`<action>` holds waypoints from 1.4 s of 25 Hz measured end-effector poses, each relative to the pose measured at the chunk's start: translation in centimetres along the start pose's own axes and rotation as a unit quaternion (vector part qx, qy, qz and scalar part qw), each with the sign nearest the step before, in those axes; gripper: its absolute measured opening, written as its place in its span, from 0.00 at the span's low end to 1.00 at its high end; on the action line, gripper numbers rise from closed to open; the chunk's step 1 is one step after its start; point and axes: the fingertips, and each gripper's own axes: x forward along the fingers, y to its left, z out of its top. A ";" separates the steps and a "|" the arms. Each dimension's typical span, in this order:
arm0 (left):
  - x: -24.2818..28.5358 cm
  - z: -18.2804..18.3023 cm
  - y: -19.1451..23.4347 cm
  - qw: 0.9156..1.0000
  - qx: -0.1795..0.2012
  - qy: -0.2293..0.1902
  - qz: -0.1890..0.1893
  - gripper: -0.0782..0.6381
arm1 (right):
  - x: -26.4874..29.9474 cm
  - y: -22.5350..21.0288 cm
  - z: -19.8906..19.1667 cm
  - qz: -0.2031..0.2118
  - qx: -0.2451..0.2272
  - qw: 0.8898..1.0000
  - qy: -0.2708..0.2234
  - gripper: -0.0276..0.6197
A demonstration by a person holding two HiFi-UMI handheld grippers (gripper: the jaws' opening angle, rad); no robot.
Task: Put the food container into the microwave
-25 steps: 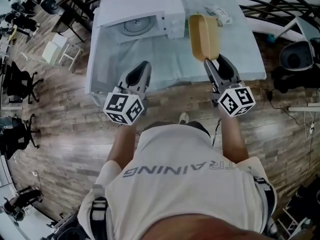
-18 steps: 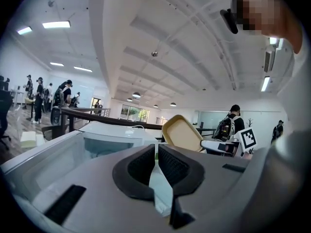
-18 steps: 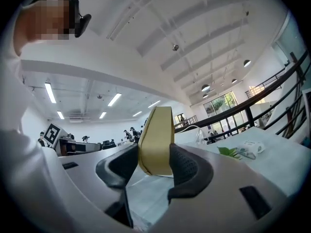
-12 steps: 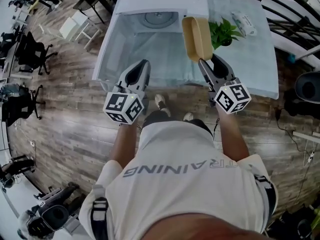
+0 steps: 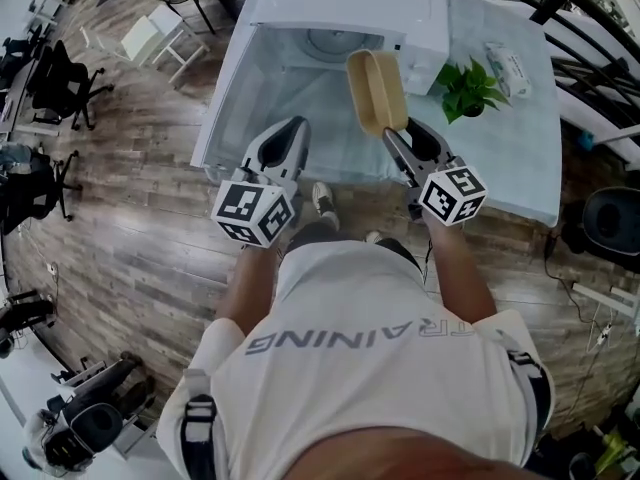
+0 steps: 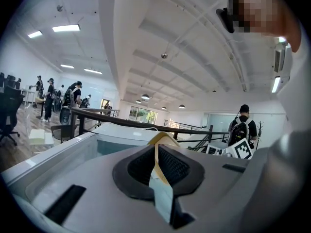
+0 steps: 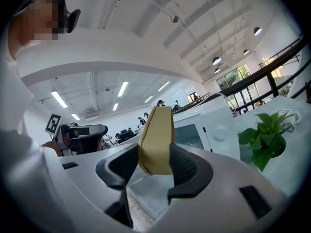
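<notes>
Head view: the right gripper (image 5: 395,133) is clamped on the bottom edge of the tan container (image 5: 376,90). The container stands on edge and sticks out at 12 o'clock from the jaws, over the table (image 5: 520,168), with its top end just short of the open microwave (image 5: 345,3). A plant (image 5: 467,86) sits at 2 o'clock from this gripper. The left gripper (image 5: 290,130) hovers at 9 o'clock from the right one, level with it and pointing at 12. Both forearms reach straight ahead.

Left gripper view: the jaws are together save for a thin slit, with nothing gripped that I can make out.

Right gripper view: both pads press the container (image 7: 156,137), which rises at 12 o'clock. The microwave (image 7: 214,130) is at 1 o'clock and the plant (image 7: 265,139) at 3.
</notes>
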 end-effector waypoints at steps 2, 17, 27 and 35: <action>0.4 0.3 0.9 1.000 0.002 0.002 0.001 0.18 | 2.0 -0.3 -0.8 0.007 0.020 1.000 0.010 0.38; 4.0 -0.1 5.6 1.000 0.005 0.025 -0.018 0.18 | 15.2 -3.2 -7.1 0.032 0.175 0.982 0.065 0.38; 6.4 -1.3 8.8 0.998 -0.003 0.050 -0.026 0.18 | 22.0 -6.8 -8.3 0.010 0.266 0.964 0.018 0.38; 6.8 -1.3 9.1 0.997 -0.010 0.059 -0.046 0.18 | 26.0 -10.4 -7.0 -0.023 0.272 0.961 -0.041 0.38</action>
